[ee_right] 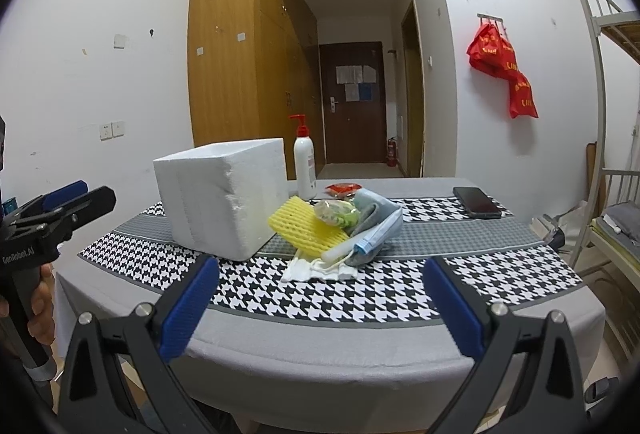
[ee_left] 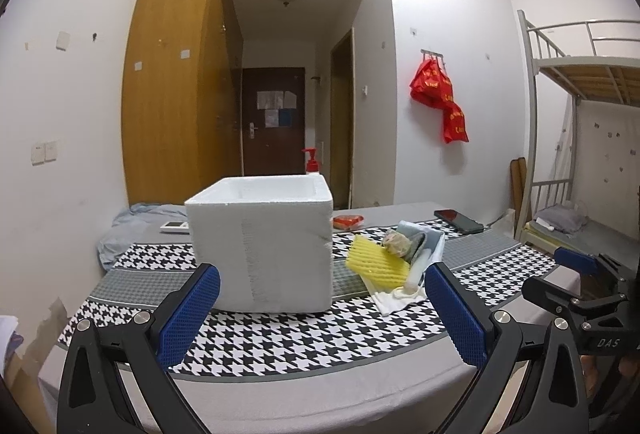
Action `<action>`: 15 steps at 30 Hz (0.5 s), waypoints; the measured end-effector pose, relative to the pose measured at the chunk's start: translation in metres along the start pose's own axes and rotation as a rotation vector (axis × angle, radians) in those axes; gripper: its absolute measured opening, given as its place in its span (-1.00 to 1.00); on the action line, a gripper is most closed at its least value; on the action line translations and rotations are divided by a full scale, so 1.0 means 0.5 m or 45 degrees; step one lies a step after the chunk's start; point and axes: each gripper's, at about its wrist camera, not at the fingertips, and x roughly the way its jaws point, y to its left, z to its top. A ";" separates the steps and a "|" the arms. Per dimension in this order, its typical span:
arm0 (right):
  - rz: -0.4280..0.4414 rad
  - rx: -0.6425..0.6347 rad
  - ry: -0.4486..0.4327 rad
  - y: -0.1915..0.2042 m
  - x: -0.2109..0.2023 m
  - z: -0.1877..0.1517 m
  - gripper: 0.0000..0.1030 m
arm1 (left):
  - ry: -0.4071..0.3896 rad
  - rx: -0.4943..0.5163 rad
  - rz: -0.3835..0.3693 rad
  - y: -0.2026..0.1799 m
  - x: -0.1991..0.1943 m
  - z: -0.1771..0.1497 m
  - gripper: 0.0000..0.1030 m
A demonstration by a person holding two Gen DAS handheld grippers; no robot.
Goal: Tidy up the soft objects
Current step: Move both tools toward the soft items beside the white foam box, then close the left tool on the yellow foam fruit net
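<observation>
A white foam box [ee_left: 262, 244] [ee_right: 222, 201] stands open-topped on the table. To its right lies a pile of soft things: a yellow foam net [ee_left: 376, 266] [ee_right: 306, 228], a crumpled greenish bag [ee_left: 396, 241] [ee_right: 336, 213], a grey-blue cloth [ee_right: 374, 207], blue face masks [ee_right: 376, 238], a white roll [ee_right: 340, 253] and a white cloth [ee_left: 398, 298] [ee_right: 316, 270]. My left gripper [ee_left: 322, 314] is open and empty, in front of the box. My right gripper [ee_right: 320, 308] is open and empty, in front of the pile.
The table has a houndstooth cloth [ee_right: 360, 298]. A black phone [ee_right: 476, 202] [ee_left: 458, 221] lies at the back right, a red packet [ee_right: 344, 189] and a pump bottle [ee_right: 305, 165] behind the pile. A bunk bed [ee_left: 580, 113] stands on the right.
</observation>
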 end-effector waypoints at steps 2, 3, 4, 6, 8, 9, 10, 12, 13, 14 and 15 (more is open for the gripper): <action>-0.004 0.004 0.007 -0.005 0.005 0.002 0.99 | 0.011 0.008 -0.019 -0.003 0.008 0.002 0.98; -0.008 0.005 0.010 -0.007 0.007 0.003 0.99 | 0.018 0.012 -0.033 -0.006 0.013 0.003 0.98; -0.010 0.007 0.011 -0.009 0.010 0.004 0.99 | 0.025 0.017 -0.046 -0.008 0.017 0.004 0.98; -0.015 0.018 0.015 -0.018 0.015 0.006 0.99 | 0.042 0.036 -0.073 -0.017 0.029 0.006 0.98; -0.024 0.028 0.017 -0.029 0.019 0.007 0.99 | 0.057 0.040 -0.098 -0.023 0.042 0.006 0.98; -0.028 0.034 0.020 -0.033 0.022 0.009 0.99 | 0.070 0.041 -0.117 -0.027 0.049 0.005 0.98; -0.028 0.039 0.021 -0.036 0.025 0.010 0.99 | 0.090 0.041 -0.146 -0.032 0.061 0.004 0.98; -0.033 0.060 0.034 -0.050 0.035 0.013 0.99 | 0.117 0.040 -0.170 -0.038 0.079 0.004 0.98; -0.039 0.066 0.038 -0.054 0.038 0.013 0.99 | 0.125 0.043 -0.181 -0.041 0.087 0.003 0.98; -0.055 0.075 0.047 -0.060 0.045 0.013 0.99 | 0.130 0.048 -0.192 -0.043 0.093 0.004 0.98; -0.073 0.079 0.057 -0.065 0.052 0.014 0.99 | 0.136 0.057 -0.205 -0.048 0.102 0.004 0.98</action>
